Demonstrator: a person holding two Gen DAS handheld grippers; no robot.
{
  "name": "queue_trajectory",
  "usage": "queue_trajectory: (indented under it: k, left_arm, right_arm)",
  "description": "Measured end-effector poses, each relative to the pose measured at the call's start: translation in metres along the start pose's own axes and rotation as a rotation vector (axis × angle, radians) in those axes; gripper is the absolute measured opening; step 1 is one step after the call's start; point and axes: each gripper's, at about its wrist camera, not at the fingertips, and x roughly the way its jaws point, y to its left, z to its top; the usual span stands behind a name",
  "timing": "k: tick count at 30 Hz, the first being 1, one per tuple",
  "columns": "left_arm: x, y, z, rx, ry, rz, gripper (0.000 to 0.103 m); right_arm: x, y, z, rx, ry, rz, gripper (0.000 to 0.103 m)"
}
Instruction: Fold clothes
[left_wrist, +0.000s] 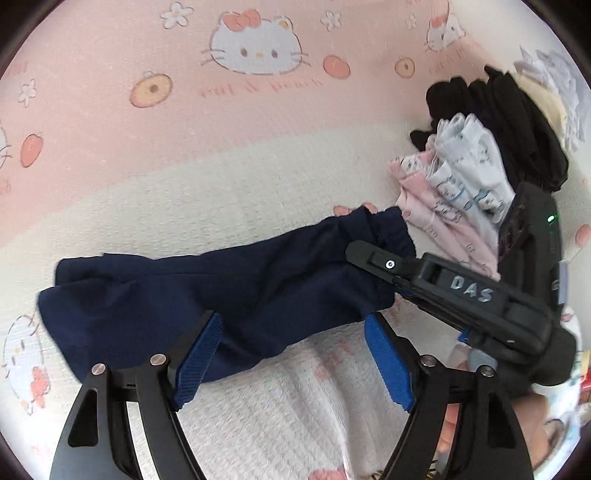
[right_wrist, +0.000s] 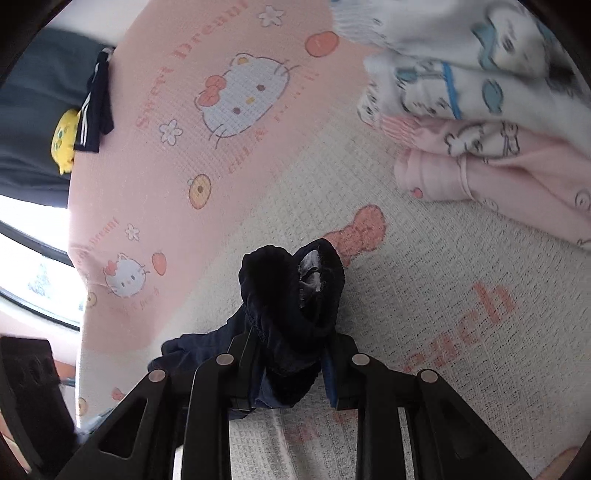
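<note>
Waistband end of the navy shorts (left_wrist: 229, 288) is clamped in the right gripper (right_wrist: 291, 354); their length runs leftward across the bedsheet (left_wrist: 184, 166), between the left gripper (left_wrist: 291, 354) jaws, apart.

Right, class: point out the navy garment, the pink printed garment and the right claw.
navy garment (left_wrist: 192, 288): left wrist view, flat middle.
pink printed garment (right_wrist: 517, 177): right wrist view, folded body.
right claw (right_wrist: 291, 354): right wrist view, between fingertips.

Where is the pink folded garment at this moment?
The pink folded garment lies right of centre in the left wrist view, on the printed blanket, under the white and blue garment and just beyond the navy shorts.
</note>
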Motion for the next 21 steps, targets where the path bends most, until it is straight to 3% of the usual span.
queue_trajectory:
  k: [2, 4, 7, 9, 14, 21]
  left_arm:
    - [-0.012, 0.004, 0.011, -0.029, 0.004, -0.014, 0.079]
    - [-0.044, 0.01, -0.009, -0.055, 0.015, -0.037, 0.078]
    - [-0.053, 0.04, -0.008, -0.133, 0.035, -0.111, 0.079]
    - [-0.035, 0.049, 0.003, -0.195, 0.052, -0.177, 0.078]
    - [-0.034, 0.084, 0.018, -0.292, 0.099, -0.324, 0.078]
    - [-0.04, 0.109, 0.029, -0.313, 0.076, -0.37, 0.078]
  right_arm:
    - [-0.001, 0.012, 0.0, -0.063, -0.015, -0.036, 0.024]
    - [-0.002, 0.022, -0.002, -0.125, -0.031, -0.064, 0.024]
    - [-0.004, 0.036, -0.005, -0.225, -0.057, -0.106, 0.024]
    - [-0.003, 0.046, -0.008, -0.306, -0.065, -0.144, 0.024]
    - [0.0, 0.067, -0.016, -0.477, -0.075, -0.207, 0.024]
    - [0.011, 0.076, -0.025, -0.568, -0.057, -0.224, 0.024]
